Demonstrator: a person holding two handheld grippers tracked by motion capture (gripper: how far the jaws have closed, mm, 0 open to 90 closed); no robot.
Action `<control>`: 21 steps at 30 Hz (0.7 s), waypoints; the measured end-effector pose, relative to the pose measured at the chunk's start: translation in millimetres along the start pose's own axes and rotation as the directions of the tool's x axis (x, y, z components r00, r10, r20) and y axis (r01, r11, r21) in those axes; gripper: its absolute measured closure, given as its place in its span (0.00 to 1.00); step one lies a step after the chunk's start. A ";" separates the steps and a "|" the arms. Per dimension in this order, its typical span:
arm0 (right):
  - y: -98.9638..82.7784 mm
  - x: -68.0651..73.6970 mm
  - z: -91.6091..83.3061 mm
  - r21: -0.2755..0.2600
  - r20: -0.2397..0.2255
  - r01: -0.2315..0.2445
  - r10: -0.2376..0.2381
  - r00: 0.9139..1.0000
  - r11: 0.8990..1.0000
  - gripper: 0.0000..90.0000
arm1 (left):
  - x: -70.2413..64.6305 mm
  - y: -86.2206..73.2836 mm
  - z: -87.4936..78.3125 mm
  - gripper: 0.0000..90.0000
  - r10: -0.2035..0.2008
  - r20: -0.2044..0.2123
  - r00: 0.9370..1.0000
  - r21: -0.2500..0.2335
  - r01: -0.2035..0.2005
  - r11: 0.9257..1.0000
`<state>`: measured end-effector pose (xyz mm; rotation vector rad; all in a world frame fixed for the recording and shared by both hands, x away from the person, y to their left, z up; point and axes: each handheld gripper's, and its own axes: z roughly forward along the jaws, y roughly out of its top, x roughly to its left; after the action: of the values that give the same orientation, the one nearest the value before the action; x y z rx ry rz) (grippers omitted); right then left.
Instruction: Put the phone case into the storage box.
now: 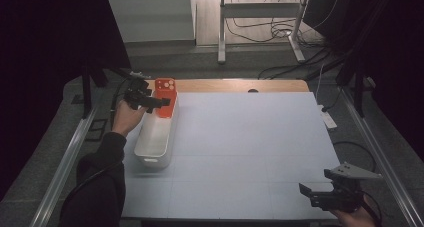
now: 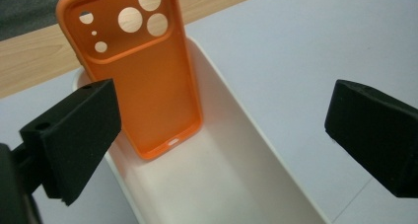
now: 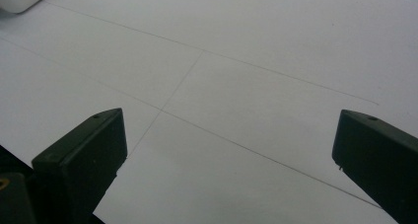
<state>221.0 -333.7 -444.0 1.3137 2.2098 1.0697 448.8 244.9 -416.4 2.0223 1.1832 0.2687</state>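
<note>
An orange phone case (image 1: 165, 94) (image 2: 143, 76) leans upright against the far end of a long white bin (image 1: 156, 137) (image 2: 231, 150), its lower edge resting on the bin's floor. My left gripper (image 1: 162, 103) (image 2: 222, 135) hovers over that far end with its jaws wide open and nothing between them; the case stands just beyond the left jaw. My right gripper (image 1: 306, 191) (image 3: 226, 160) is low at the near right corner of the table, open over bare white mat (image 3: 236, 61).
The white mat (image 1: 250, 142) covers a wooden table (image 1: 235, 85) whose far edge shows. Metal rails (image 1: 62, 162) run along both sides. A stand and cables (image 1: 280, 29) lie on the floor beyond the table.
</note>
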 end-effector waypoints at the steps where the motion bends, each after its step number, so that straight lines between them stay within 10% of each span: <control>1: 0.0 0.0 0.1 0.000 0.000 0.001 -0.001 1.000 1.000 0.00 | -1.3 -1.2 -0.9 0.02 0.004 -0.001 1.000 -0.001 -0.004 1.000; 21: 0.2 0.3 0.3 0.005 0.004 0.000 0.000 1.000 1.000 0.00 | -27.9 -23.3 -14.8 0.01 0.078 0.018 0.997 -0.024 -0.077 0.997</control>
<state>221.2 -333.3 -444.1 1.3168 2.2108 1.0620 410.6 236.2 -417.4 2.0489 1.0869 0.2999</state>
